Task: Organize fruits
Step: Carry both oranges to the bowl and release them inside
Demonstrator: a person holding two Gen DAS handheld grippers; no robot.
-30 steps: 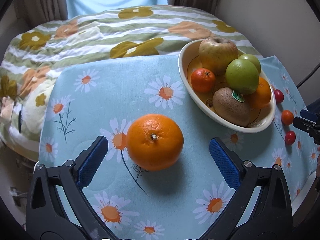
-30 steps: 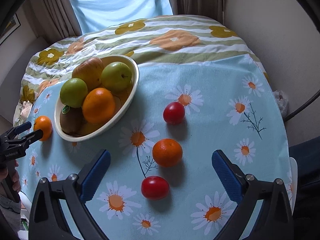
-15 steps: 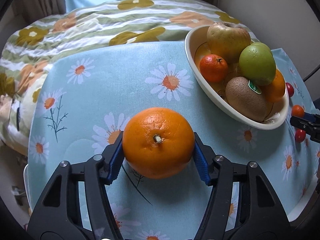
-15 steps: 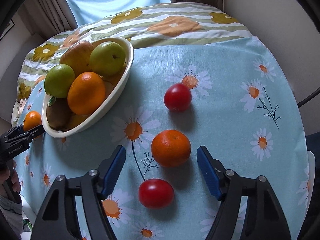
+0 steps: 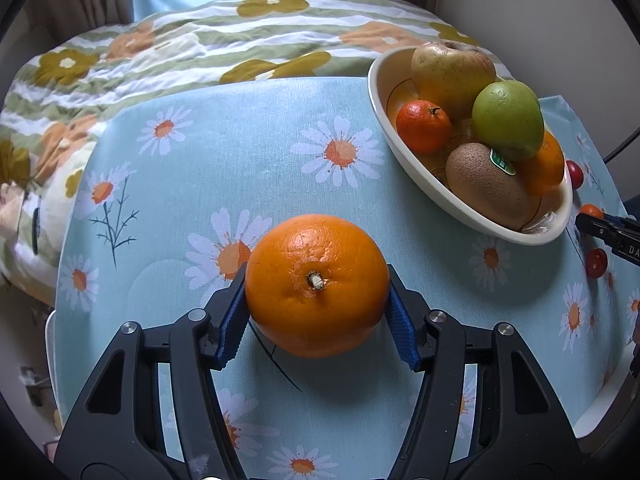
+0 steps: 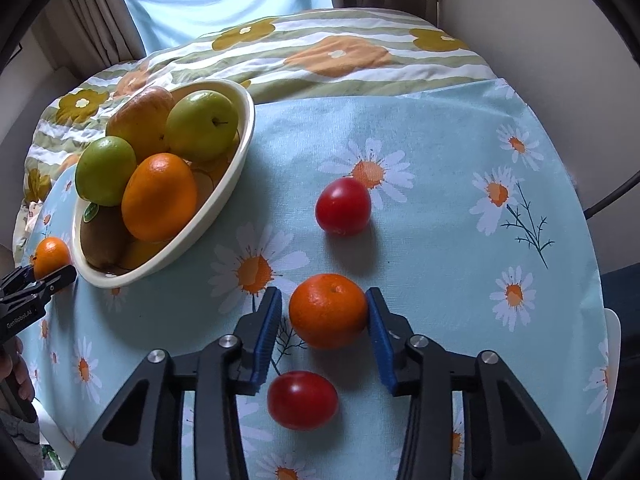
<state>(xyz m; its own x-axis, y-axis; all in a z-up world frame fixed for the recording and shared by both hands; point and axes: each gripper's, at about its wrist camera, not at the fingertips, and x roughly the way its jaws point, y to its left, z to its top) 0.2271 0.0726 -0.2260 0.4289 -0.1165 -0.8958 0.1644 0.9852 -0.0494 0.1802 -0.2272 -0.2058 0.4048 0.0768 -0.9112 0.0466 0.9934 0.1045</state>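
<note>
Left gripper [image 5: 316, 316]: both blue pads press the sides of the large orange [image 5: 317, 285], which sits low over the daisy tablecloth [image 5: 240, 152]. Whether it has left the cloth cannot be told. The grip is near the widest part, stem facing the camera.

Right gripper [image 6: 322, 336]: jaws narrowed around the small orange [image 6: 328, 311]. The right pad touches the skin; a slim gap shows at the left pad, so the hold looks incomplete. This fruit rests on the cloth between two tomatoes, one beyond [image 6: 343, 207] and one nearer [image 6: 302, 400].

The bowl [image 6: 224, 204] is already piled with apples, a kiwi and oranges.

Risks:
- A round, smooth orange may slip from the pads if squeezed off-centre.
- The small orange may roll away from the one-sided contact and knock the near tomato toward the table edge.
- Adding fruit onto the heap could dislodge a piece over the rim.
</note>
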